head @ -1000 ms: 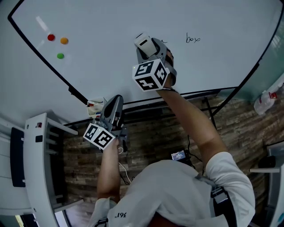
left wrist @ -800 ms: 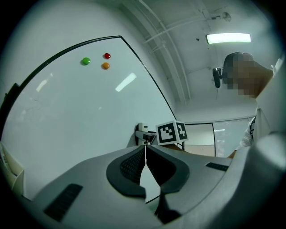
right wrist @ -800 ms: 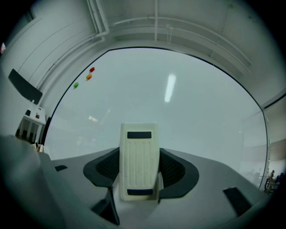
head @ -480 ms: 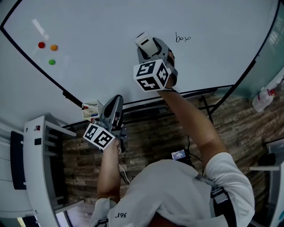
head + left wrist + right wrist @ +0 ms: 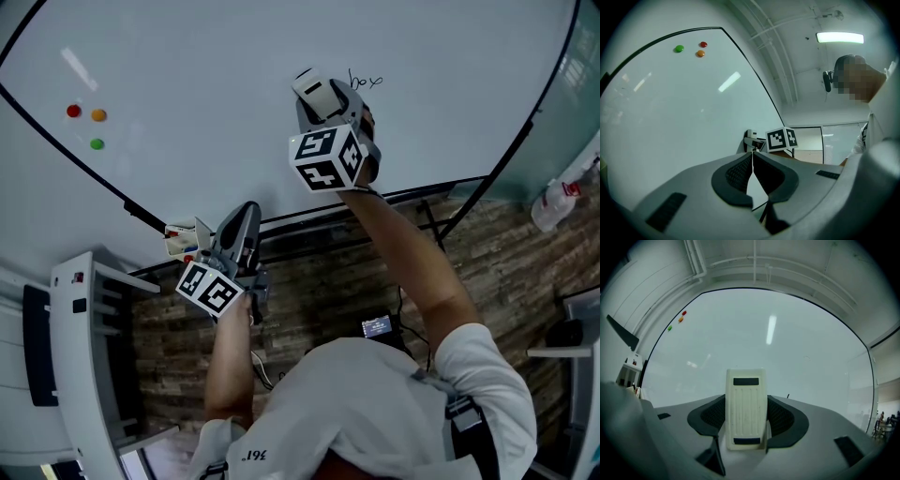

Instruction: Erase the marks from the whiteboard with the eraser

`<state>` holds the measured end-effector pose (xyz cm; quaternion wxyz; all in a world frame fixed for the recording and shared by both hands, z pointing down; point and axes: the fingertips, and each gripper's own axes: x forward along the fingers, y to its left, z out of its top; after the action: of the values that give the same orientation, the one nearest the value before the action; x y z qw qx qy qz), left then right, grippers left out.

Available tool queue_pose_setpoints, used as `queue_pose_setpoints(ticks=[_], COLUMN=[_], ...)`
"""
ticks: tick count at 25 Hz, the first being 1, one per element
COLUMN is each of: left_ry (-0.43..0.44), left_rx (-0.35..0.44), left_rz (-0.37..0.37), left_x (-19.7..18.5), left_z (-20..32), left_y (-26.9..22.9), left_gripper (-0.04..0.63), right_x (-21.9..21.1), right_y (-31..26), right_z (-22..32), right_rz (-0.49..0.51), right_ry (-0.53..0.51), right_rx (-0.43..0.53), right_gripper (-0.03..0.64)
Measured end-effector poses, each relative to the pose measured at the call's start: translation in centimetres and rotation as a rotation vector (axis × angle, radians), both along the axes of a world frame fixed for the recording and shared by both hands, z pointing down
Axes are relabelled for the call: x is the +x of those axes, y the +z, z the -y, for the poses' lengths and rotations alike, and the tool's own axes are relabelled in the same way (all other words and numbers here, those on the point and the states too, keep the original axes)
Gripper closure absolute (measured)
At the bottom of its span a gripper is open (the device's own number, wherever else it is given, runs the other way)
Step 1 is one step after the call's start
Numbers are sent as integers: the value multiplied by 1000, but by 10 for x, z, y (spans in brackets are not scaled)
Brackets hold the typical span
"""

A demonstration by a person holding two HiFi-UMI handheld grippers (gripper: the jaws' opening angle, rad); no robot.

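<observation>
Head view is showing the person standing at the whiteboard (image 5: 216,66) with a gripper in each hand. The right gripper (image 5: 323,101) is raised against the board, and its jaws are clamping the eraser (image 5: 312,89) from both sides. Right gripper view is confirming this grasp: the cream eraser is standing upright between the two dark pads, its ribbed back facing the camera. Whether the eraser's face is actually touching the board cannot be told. The handwritten mark (image 5: 365,82) is lying just beside the eraser, on its right, and is showing unerased.

The left gripper (image 5: 247,210) is hanging low, near the board's bottom ledge (image 5: 309,220). Left gripper view is showing its jaws closed together, tip to tip, with nothing between them.

Three round magnets are sitting on the board well apart from the eraser, toward its left edge: a red magnet (image 5: 73,111), an orange magnet (image 5: 98,115) just beside it, and a green magnet (image 5: 97,143) below them.

A small box (image 5: 181,240) is sitting on the ledge's left end, near the left gripper. A spray bottle (image 5: 553,202) is standing at the far right, beyond the board's frame. A white rack (image 5: 80,356) is standing at the lower left.
</observation>
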<state>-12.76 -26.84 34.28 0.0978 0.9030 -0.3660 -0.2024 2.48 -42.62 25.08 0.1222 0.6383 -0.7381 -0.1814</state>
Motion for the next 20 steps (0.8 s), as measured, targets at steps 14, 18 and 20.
queue_pose_setpoints(ticks=[14, 18, 20], left_ry=[49, 53, 54], left_rx=[0, -2, -2], left_rz=[9, 9, 10], left_x=[56, 66, 71], left_z=[6, 9, 10], left_y=[1, 1, 1], left_gripper=[588, 588, 588], right_x=[70, 83, 90], right_y=[2, 2, 2], right_z=[2, 3, 2], right_rz=[1, 1, 3], right_ry=[14, 17, 21], right_rx=[-10, -12, -10], right_gripper=[344, 344, 344])
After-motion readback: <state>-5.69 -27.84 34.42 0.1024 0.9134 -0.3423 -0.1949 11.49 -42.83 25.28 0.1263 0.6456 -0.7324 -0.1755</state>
